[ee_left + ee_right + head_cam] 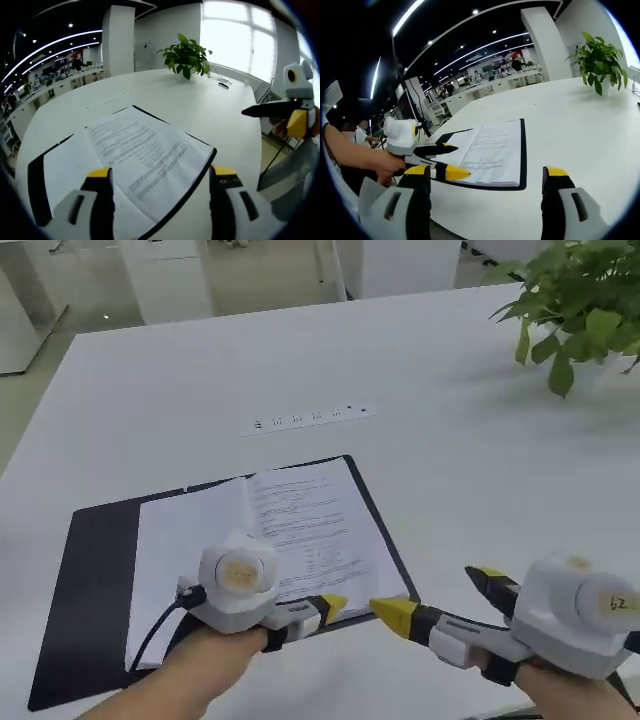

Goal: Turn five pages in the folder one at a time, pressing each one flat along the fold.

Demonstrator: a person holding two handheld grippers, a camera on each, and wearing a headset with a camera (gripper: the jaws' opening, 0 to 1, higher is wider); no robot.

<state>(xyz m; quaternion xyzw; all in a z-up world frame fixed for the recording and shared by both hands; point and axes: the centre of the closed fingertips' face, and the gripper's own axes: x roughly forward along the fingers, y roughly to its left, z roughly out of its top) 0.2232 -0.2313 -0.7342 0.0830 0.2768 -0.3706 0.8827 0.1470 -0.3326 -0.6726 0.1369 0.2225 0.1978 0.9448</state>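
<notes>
folder (pixel 95 540): open flat on table (pixel 480 440), power strip (pixel 307 419) at its 12 o'clock.
left gripper (pixel 161 175): jaws spread, empty, either side of the right page's (pixel 310 520) near corner. Likely lining up a pinch.
right gripper (pixel 486 172): released, empty, over table at folder's 4 o'clock. Probably leaving swing room.
hidden: page's near edge behind left gripper in head view; print unreadable; pages turned unknown.

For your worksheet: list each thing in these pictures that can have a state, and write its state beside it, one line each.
folder: open, lying flat on the table.
printed page: face up on the folder's right side.
blank page: lying on the left side.
left gripper: open, holding nothing, at the folder's near edge.
right gripper: open, empty, beside the folder's near right corner.
power strip: no plugs visible.
</notes>
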